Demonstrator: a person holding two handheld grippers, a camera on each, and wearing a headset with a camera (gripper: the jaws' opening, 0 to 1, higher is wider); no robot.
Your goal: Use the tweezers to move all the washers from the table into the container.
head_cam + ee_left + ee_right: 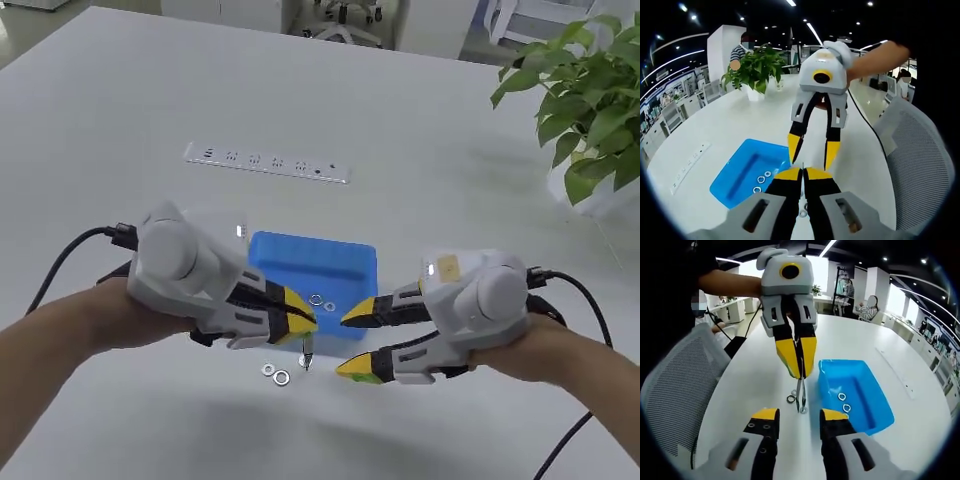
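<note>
The left claw (303,320) is clamped on the tweezers (801,387), whose tips point down at a washer (803,410) on the counter (150,420). Two loose washers (275,374) lie just left of it. On the far side, the blue container (300,260) holds two washers (322,302). The right claw (347,343), by the container's near right corner, has its jaws apart, holding nothing.

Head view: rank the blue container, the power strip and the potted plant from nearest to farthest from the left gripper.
1. Blue container, right beside the tips of the left gripper, which grips the tweezers.
2. Power strip, beyond the container, mid-table.
3. Potted plant, far off at the right.
</note>
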